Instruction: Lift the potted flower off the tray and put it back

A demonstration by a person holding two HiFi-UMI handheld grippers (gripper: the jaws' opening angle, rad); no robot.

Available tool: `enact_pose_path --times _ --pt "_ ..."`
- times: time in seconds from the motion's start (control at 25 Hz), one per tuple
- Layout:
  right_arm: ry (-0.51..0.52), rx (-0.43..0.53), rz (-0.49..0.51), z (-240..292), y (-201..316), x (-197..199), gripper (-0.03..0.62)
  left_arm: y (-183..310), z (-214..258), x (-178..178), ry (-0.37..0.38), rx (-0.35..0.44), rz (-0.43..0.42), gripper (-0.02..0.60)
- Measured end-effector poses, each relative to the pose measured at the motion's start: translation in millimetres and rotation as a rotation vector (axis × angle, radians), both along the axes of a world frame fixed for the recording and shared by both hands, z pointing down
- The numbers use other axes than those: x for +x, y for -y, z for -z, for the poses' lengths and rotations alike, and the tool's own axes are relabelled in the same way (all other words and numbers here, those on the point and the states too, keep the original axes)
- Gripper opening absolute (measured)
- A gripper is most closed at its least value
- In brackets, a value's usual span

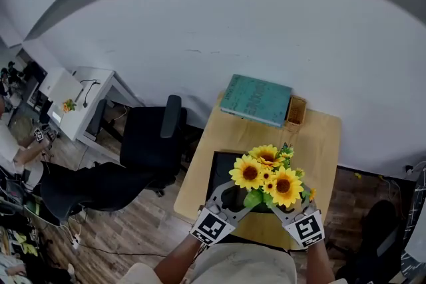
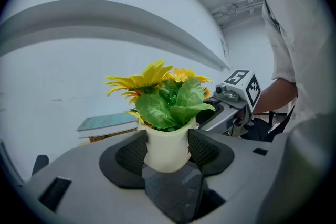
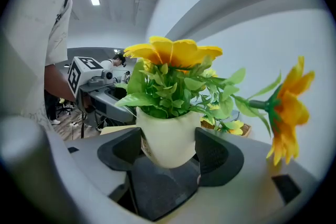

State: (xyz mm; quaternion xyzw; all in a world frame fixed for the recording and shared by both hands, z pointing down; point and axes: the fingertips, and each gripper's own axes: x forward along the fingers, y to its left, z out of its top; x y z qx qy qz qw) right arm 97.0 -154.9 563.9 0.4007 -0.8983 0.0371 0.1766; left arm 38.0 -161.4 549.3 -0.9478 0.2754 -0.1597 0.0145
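The potted flower, yellow sunflowers with green leaves in a white pot, is over the black tray on the wooden table. My left gripper and right gripper close on it from the near side, one at each flank. The left gripper view shows the white pot pressed between both pads. The right gripper view shows the pot squeezed the same way between its pads. Blooms hide the pot's base in the head view, so I cannot tell whether it touches the tray.
A teal book and a small wicker basket lie at the table's far edge. A black office chair stands left of the table, with a white desk beyond it. A white wall is behind.
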Motion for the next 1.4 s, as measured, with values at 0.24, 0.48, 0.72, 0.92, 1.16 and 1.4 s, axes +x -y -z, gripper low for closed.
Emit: enact_pose_path --times 0.24,0.48,0.72,0.92,1.16,1.4 --pt "0.007 0.050 0.007 30 0 3 0.337 1 31 2 -0.037 0.041 0.005 0.255" --pt "0.027 0.086 0.017 52 2 6 0.337 2 54 3 -0.071 0.064 0.018 0.255" --pt "0.020 0.135 0.030 73 2 3 0.337 1 73 0 -0.114 0.082 0.045 0.255" --pt "0.014 0.188 0.045 96 6 1 0.334 5 97 -4 -0.165 0.106 0.067 0.255" --pt "0.020 0.272 0.052 130 3 0 0.334 1 129 -6 -0.202 0.167 0.073 0.253" --pt "0.058 0.435 0.083 171 -1 -8 0.334 -4 163 -6 -0.175 0.330 0.020 0.253"
